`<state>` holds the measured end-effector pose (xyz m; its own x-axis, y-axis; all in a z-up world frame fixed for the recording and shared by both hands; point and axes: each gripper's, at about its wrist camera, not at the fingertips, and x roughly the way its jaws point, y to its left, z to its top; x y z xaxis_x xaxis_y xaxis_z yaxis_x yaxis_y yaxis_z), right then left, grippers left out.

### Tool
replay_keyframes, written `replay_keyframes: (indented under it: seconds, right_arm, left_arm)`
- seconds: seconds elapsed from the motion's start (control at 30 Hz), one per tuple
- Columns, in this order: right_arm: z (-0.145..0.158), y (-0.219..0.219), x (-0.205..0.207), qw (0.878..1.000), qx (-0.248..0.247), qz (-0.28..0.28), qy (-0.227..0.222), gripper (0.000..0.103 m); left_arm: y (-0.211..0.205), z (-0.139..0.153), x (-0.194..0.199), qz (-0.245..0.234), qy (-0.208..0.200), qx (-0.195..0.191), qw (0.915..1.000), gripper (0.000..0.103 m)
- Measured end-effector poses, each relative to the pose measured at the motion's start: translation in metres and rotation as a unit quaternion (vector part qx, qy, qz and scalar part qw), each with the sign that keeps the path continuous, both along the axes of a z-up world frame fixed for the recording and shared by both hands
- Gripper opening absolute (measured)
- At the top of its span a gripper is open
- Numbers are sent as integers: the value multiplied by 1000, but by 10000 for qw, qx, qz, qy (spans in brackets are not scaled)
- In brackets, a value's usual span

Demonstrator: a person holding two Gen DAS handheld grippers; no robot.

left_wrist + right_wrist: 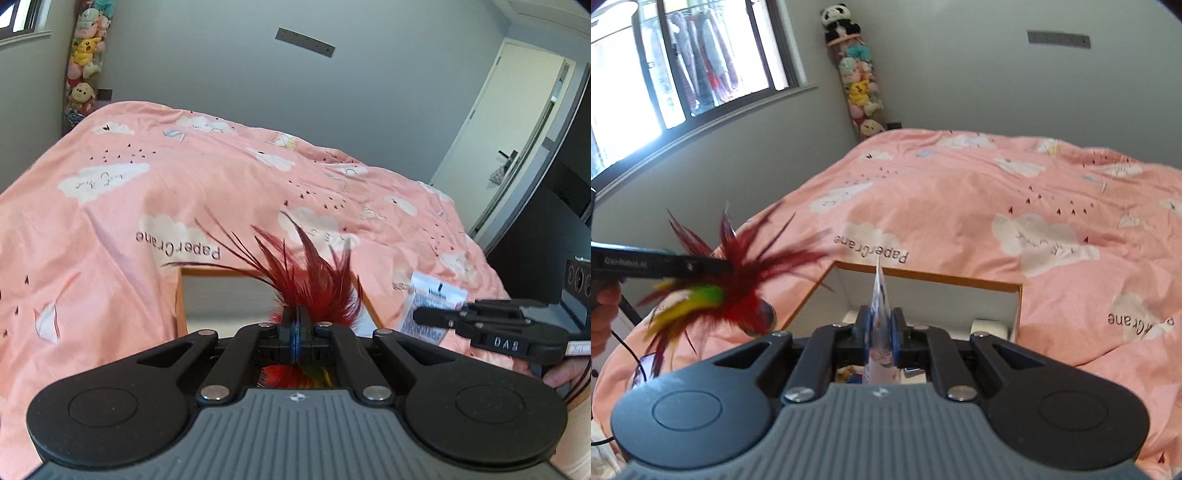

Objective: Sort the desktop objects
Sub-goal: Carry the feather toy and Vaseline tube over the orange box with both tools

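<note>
The feather toy (306,273) sits pinched in the left gripper (295,325), jaws pressed together on its base, so the dark red plumes fan up and forward past the fingertips while green and yellow feathers trail below and behind them – a hold by the stiff root, I judge, since the plumes themselves would slip and crush. From the right wrist view the same toy (738,291) shows to the left of that gripper, red at the front, green and yellow toward the handle, blurred. The right gripper (879,328) pinches a thin packet (879,295) edge-on between its blue pads (896,332), the packet standing upright ahead of the fingertips; from the left view it is a white, printed packet (432,306) sticking out past the other gripper's tips (421,316). Just beyond and below both grippers lies an open box (923,275) with a wooden rim and pale walls, bedded in the pink quilt (147,192) – probably the sorting bin, each item held over its near side. A hand (557,376) grips the right tool's handle
</note>
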<state>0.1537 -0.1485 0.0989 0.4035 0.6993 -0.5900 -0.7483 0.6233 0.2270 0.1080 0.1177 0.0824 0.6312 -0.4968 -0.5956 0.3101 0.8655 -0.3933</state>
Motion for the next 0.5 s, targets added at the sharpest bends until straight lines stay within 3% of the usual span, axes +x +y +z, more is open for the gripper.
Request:
replay_keyframes:
  seconds: [0.13,0.37,0.5]
  right_arm:
    - [-18,10,21,9996,-52,-116,248,11]
    - [-50,25,55,9980,-274,-342,446,11]
    - [-68,34,72,9966,-424,-415,576,11]
  left_arm:
    - [-8,-19,36,41,230,101,9997,0]
    - [-17,-79,95,183,863,218,9959,0]
    - [-21,-102,116,310,983,471,9936,0]
